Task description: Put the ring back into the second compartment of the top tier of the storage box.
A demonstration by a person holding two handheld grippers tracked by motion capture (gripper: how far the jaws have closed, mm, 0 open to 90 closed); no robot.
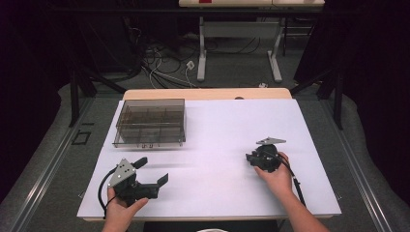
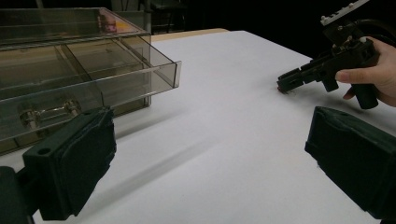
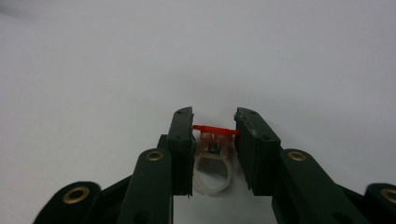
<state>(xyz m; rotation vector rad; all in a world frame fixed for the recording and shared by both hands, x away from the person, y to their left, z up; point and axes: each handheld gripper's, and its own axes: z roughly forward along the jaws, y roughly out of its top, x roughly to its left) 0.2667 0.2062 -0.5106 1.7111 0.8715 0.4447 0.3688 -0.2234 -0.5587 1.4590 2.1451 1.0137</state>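
My right gripper (image 3: 215, 135) is shut on a small ring (image 3: 212, 176), a translucent white band with a red-topped head (image 3: 215, 129), low over the white table. In the high view that gripper (image 1: 249, 157) sits at the right of the table, pointing left. From the left gripper view it (image 2: 282, 84) is at the far right, with a bit of red at its tips. My left gripper (image 1: 152, 170) rests at the front left, jaws wide apart and nothing between them (image 2: 212, 163).
A smoky clear plastic box (image 1: 151, 122) with several compartments stands at the back left of the white table (image 1: 217, 193). Its drawer (image 2: 93, 88) seems partly pulled out towards my left gripper. Cables and table legs lie on the floor beyond the table.
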